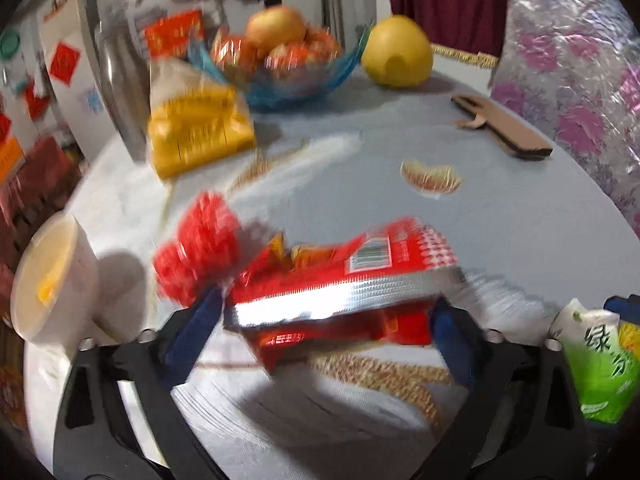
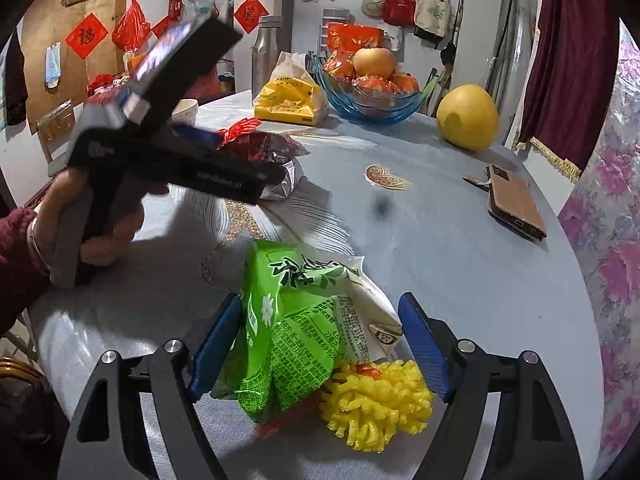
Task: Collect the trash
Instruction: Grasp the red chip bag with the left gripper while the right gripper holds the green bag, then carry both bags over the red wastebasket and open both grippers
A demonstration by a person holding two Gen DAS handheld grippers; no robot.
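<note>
A red snack wrapper [image 1: 360,264] with a silver lining lies blurred between the blue fingers of my left gripper [image 1: 326,304], which stands wide open; whether the pads touch it is unclear. A red foam net [image 1: 200,244] sits just beyond the left finger. In the right wrist view a hand [image 2: 100,232] holds the left gripper [image 2: 248,156] over that red wrapper [image 2: 264,146]. My right gripper [image 2: 320,300] is shut on a crumpled green wrapper [image 2: 288,320], with a yellow foam net [image 2: 376,404] bunched behind it. The green wrapper [image 1: 600,360] also shows at the left wrist view's right edge.
On the round pale-blue table [image 1: 480,220] stand a paper cup [image 1: 56,280], a steel bottle [image 1: 120,92], a yellow bread bag [image 1: 196,128], a blue glass fruit bowl [image 1: 352,60] and a yellow pomelo [image 1: 396,52]. A phone in a brown case [image 2: 516,200] lies at the right.
</note>
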